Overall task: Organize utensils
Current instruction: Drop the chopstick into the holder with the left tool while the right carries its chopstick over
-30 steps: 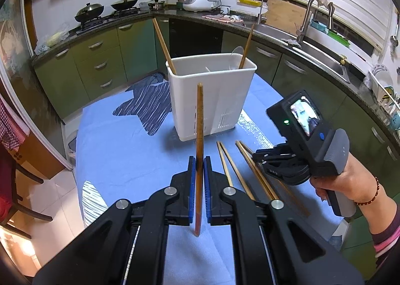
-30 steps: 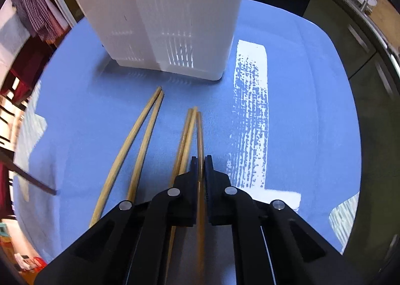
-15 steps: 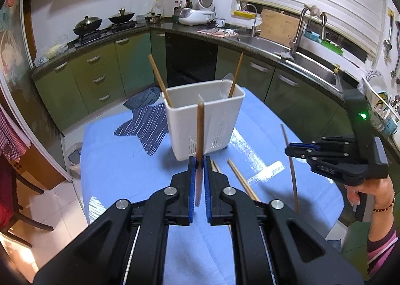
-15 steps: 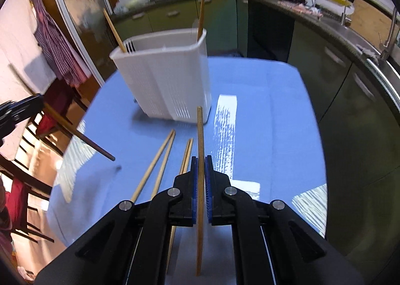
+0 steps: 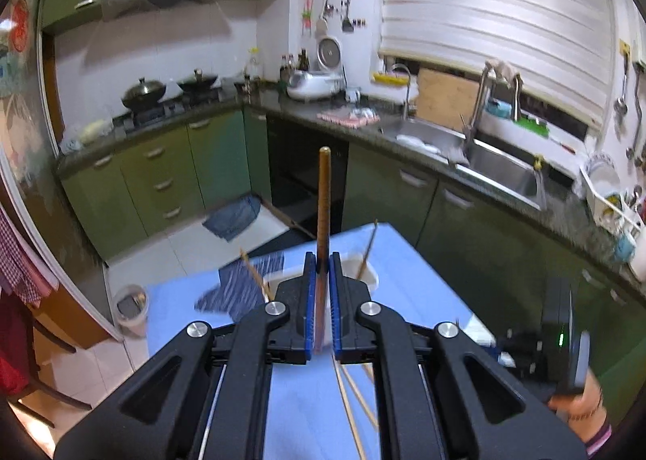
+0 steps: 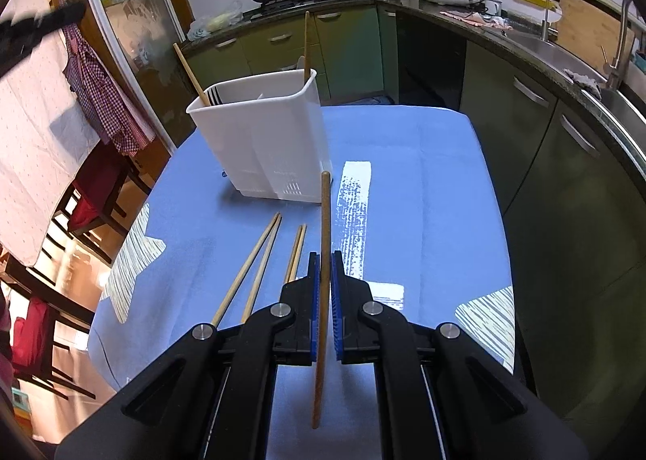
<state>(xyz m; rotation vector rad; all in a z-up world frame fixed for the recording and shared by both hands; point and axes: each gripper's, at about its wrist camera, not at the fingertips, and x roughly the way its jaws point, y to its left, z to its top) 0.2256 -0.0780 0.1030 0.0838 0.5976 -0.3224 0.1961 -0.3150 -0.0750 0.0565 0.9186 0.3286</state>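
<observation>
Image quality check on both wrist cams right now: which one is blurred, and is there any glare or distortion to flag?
Left wrist view: motion-blurred throughout, the holder and the right gripper smeared; only the left gripper and its chopstick stay crisp. Right wrist view: sharp, though bright sun patches blow out on the blue tablecloth. Both views: strong fisheye bending, dark corner vignette.

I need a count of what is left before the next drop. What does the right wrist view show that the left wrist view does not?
Only the right wrist view: the white holder's full front, four loose chopsticks lying on the blue cloth, and the right tool shut on a chopstick.

Only the left wrist view: the sink, and the left tool shut on its dark chopstick.

Both: two chopsticks standing in the holder.
</observation>
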